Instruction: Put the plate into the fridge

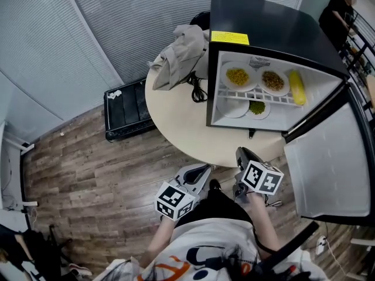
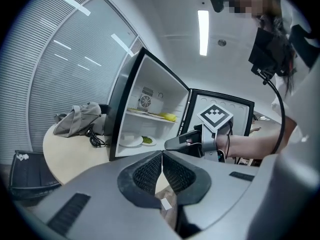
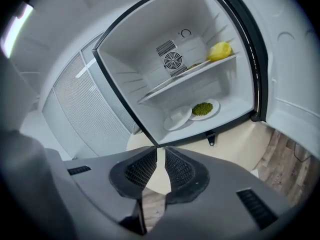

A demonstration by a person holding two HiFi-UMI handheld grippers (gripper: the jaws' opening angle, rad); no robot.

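Beige round table (image 1: 176, 117), wood-plank floor (image 1: 88, 174), open fridge (image 1: 263, 22), left claw (image 2: 162, 155) pressed together, right claw (image 3: 161, 151) narrowly parted, empty.

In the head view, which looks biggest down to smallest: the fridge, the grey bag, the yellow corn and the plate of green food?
1. fridge
2. grey bag
3. yellow corn and plate of green food: they look about alike, so no ranking between them.

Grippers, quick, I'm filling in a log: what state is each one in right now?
Left gripper: closed, empty.
Right gripper: slightly open, empty.
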